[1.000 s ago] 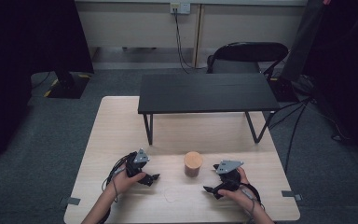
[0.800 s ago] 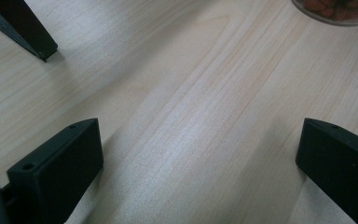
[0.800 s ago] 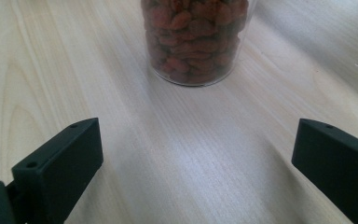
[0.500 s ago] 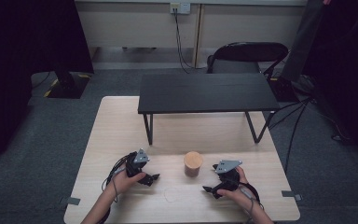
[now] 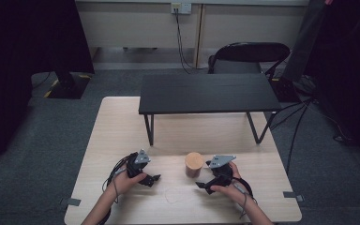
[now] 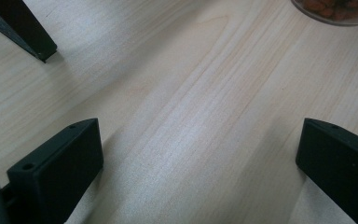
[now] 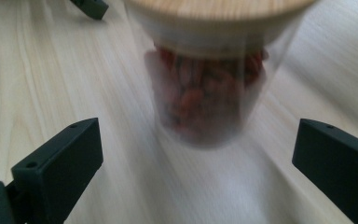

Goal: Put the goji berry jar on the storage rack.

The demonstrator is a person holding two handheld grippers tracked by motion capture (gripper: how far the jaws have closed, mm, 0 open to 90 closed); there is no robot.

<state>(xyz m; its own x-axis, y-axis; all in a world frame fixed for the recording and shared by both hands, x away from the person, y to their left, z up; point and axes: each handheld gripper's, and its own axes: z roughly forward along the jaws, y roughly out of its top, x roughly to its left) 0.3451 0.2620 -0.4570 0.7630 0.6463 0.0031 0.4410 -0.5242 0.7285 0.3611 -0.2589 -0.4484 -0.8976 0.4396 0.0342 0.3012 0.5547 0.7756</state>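
A clear glass jar (image 5: 194, 165) with a wooden lid stands near the front of the pale wooden table (image 5: 122, 122). Reddish-brown dried bits fill the jar (image 7: 209, 93), which is blurred just ahead of my right gripper (image 7: 196, 158); its jaws stand wide apart with nothing between them. In the high view the right gripper (image 5: 205, 184) sits just right of the jar. My left gripper (image 5: 153, 180) rests left of the jar, open over bare wood (image 6: 196, 154). The jar's base (image 6: 340, 8) shows at the top right of the left gripper view.
A low black bench table (image 5: 208, 93) stands across the back half of the wooden table, its leg (image 6: 21, 30) near my left gripper. A black chair (image 5: 248, 54) stands behind. Grey carpet surrounds the table.
The right gripper has shifted slightly toward the jar; the blur in its view shows it moving. The left gripper has barely moved.
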